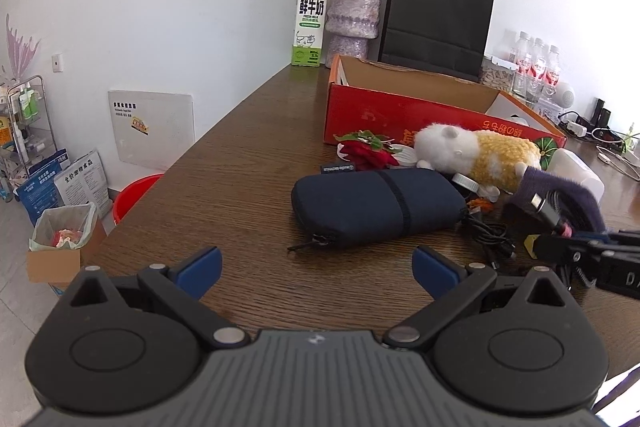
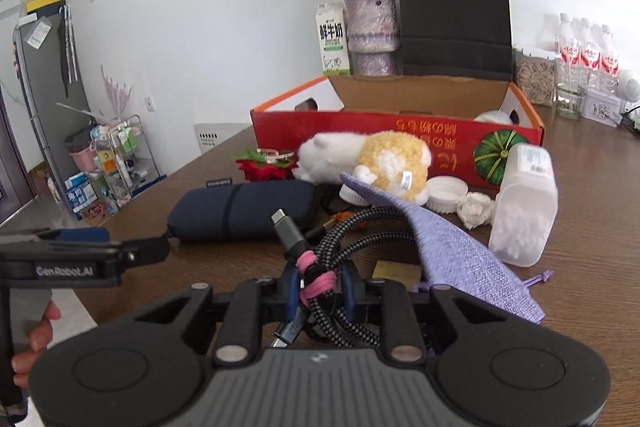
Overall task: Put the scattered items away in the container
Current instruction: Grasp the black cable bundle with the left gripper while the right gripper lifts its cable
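Milk carton (image 1: 310,22), vase (image 1: 353,15), black bag (image 1: 436,15)

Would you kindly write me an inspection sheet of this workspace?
Surface: wooden table, items heaped by the box.
Job's things: red box open; navy pouch, plush toy, swab jar, purple bag outside it.
Clutter: milk carton, vase, black bag, bottles.
Grippers: left gripper open; right gripper shut on cable.
Cables: braided cable, pink-tied; thin black cord.
Surroundings: red bucket, bin, rack.
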Action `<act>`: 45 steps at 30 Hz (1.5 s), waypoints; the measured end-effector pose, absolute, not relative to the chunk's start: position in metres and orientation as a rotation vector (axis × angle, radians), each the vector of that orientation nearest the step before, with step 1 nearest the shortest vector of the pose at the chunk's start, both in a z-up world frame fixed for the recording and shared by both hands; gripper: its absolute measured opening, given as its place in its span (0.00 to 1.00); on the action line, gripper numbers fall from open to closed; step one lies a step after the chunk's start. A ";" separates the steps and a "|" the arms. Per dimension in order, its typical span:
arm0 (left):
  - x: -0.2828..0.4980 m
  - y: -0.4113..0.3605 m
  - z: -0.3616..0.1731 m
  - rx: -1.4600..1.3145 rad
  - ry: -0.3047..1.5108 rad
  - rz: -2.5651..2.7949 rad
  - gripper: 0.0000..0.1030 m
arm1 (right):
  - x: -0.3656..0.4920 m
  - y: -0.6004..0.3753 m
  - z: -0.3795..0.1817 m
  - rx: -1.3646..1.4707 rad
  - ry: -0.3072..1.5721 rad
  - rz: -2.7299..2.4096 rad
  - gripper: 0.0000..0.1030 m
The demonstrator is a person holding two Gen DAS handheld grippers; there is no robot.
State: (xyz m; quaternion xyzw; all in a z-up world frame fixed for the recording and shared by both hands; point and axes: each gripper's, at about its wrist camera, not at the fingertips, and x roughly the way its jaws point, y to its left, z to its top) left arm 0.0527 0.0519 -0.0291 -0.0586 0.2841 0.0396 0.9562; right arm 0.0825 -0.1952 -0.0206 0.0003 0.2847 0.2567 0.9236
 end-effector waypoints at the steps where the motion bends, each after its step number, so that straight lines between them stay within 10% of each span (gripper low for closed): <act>1: 0.053 0.050 -0.029 -0.116 0.576 0.078 1.00 | 0.081 -0.197 -0.018 0.006 0.573 0.525 0.20; 33: 0.114 -0.055 -0.036 -0.018 0.627 -0.037 1.00 | 0.094 -0.272 -0.011 0.078 0.513 0.438 0.20; 45: 0.119 -0.066 -0.037 -0.018 0.630 -0.050 0.61 | 0.102 -0.276 -0.019 0.086 0.532 0.476 0.19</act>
